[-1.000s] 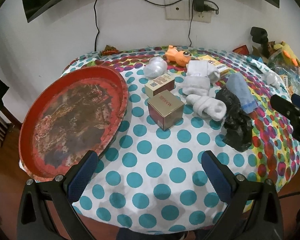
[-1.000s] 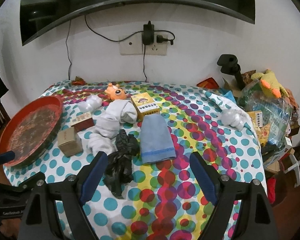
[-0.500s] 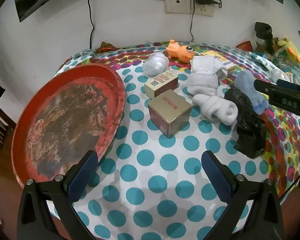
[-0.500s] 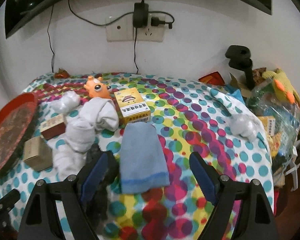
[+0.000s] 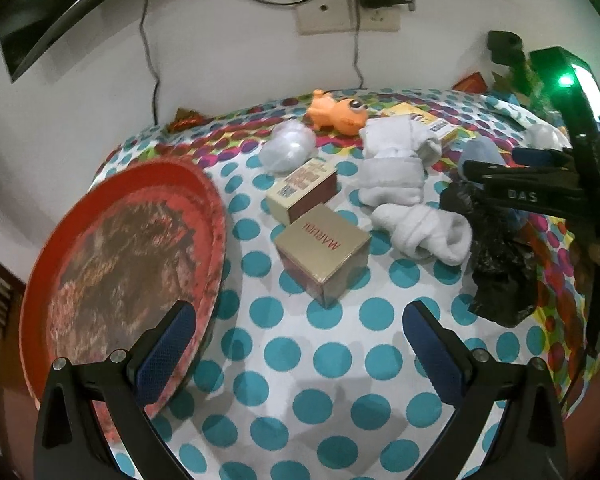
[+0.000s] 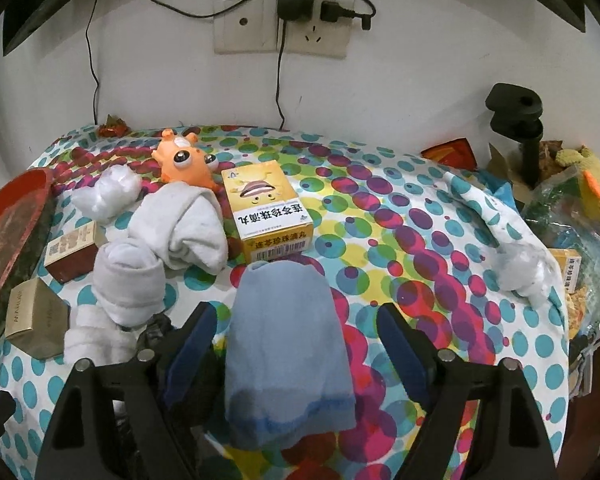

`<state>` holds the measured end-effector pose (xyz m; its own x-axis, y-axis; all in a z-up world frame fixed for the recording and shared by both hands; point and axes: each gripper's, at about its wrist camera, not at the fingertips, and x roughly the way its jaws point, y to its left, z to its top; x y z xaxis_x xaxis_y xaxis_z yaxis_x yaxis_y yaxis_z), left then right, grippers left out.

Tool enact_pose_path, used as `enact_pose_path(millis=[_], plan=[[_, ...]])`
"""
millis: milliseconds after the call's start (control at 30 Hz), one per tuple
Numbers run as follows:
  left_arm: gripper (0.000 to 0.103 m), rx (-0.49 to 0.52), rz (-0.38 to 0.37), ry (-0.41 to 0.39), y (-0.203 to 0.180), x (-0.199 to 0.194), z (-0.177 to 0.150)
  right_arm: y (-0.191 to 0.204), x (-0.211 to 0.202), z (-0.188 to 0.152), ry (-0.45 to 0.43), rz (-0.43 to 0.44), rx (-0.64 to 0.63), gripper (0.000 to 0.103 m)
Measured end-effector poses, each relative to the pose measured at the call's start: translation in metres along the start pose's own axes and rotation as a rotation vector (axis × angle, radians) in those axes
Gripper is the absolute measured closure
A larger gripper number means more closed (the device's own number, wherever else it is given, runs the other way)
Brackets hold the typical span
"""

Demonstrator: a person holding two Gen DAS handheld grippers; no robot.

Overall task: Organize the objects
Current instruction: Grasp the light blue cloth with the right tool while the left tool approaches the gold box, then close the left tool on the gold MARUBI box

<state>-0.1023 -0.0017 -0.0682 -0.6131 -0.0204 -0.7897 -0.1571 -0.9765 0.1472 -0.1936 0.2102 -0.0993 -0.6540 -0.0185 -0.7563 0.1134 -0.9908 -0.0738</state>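
**A:** so where's the blue sock (image 6: 286,344) at?

**B:** flat on the tabletop (image 6: 400,240), right between the jaws of the right gripper (image 6: 294,338). They're spread wide on either side of it, gripping nothing. Just behind the sock's toe sits a yellow box (image 6: 269,210); an orange toy (image 6: 182,160) lies further back.

**A:** and the rest of the pile?

**B:** white socks (image 5: 396,172) bundled up left of the blue one, with a black plastic bag (image 5: 496,256) crumpled beside them. Two small boxes nearer the left: a gold box (image 5: 324,252) and a brown-sided box (image 5: 302,192) behind it. A red tray (image 5: 120,272) is on the far left edge.

**A:** left gripper (image 5: 296,350)?

**B:** jaws wide apart too, holding nothing, over bare polka-dot cloth in front of the gold box.
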Motion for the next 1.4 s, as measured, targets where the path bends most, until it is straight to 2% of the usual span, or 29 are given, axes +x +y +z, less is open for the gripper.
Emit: enact_pose_path(millis=[133, 200, 233, 267, 400, 467, 667, 867, 967, 1300, 1400], plan=[[0.000, 0.056, -0.057, -0.030, 0.001, -0.002, 0.004, -0.001, 0.005, 0.000, 0.004, 0.016, -0.004, 0.027], [0.000, 0.076, -0.102, -0.045, 0.004, -0.003, 0.007, -0.001, 0.007, 0.000, 0.005, 0.018, -0.008, 0.036], [0.000, 0.081, -0.114, -0.046, 0.006, -0.003, 0.008, -0.002, 0.009, 0.000, 0.007, 0.026, -0.006, 0.048], [0.000, 0.084, -0.124, -0.047, 0.008, -0.003, 0.011, -0.002, 0.010, 0.000, 0.013, 0.040, -0.001, 0.053], [0.000, 0.076, -0.170, -0.034, 0.019, 0.003, 0.023, -0.007, 0.016, -0.002, 0.019, 0.085, 0.040, 0.058], [0.000, 0.081, -0.177, -0.035, 0.023, 0.006, 0.028, -0.008, 0.017, -0.003, 0.018, 0.095, 0.051, 0.066], [0.000, 0.165, -0.218, -0.020, 0.017, 0.014, 0.038, -0.011, 0.019, -0.007, 0.010, 0.104, 0.065, 0.068], [0.000, 0.193, -0.226, 0.018, 0.007, 0.028, 0.044, -0.012, 0.019, -0.007, 0.013, 0.110, 0.070, 0.068], [0.000, 0.216, -0.207, 0.032, 0.003, 0.037, 0.044, -0.014, 0.019, -0.007, 0.013, 0.121, 0.078, 0.068], [0.001, 0.185, -0.204, 0.092, 0.002, 0.061, 0.046, -0.014, 0.021, -0.007, 0.014, 0.121, 0.077, 0.068], [0.001, 0.169, -0.202, 0.086, 0.002, 0.062, 0.045, -0.014, 0.021, -0.007, 0.015, 0.118, 0.074, 0.067]])
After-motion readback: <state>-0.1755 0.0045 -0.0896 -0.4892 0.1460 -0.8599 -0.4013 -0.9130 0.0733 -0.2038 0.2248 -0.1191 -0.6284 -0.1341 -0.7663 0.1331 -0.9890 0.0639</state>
